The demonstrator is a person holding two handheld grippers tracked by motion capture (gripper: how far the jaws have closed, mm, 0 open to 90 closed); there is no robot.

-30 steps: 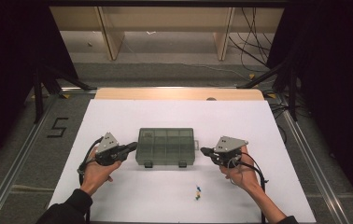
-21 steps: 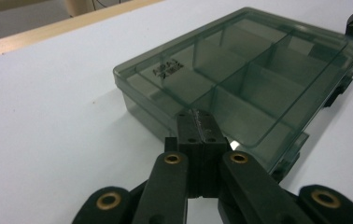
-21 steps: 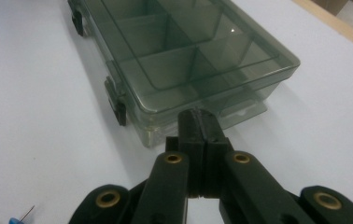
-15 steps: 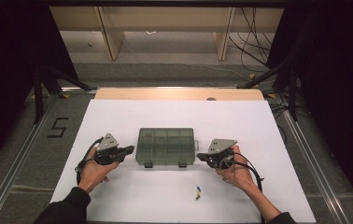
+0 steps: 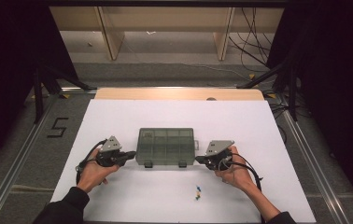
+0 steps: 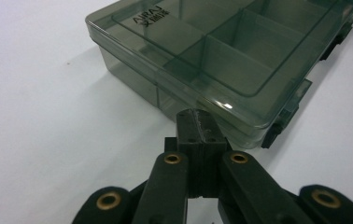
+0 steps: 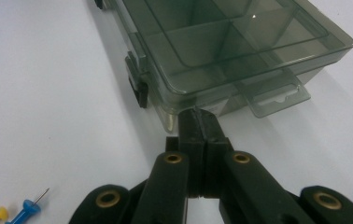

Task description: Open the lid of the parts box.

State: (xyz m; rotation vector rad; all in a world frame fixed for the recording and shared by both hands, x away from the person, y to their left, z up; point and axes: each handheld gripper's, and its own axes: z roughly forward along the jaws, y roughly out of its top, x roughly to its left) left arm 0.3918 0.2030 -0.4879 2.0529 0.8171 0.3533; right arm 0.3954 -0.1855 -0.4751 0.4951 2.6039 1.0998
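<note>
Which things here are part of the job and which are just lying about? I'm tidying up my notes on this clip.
Part of the job:
- compartment box, lid closed
- left gripper, shut, tips at the box's left end
- right gripper, shut, tips at the box's right end

Just lying about:
- push pins, on the table nearer the person
- wooden board at the table's far edge
</note>
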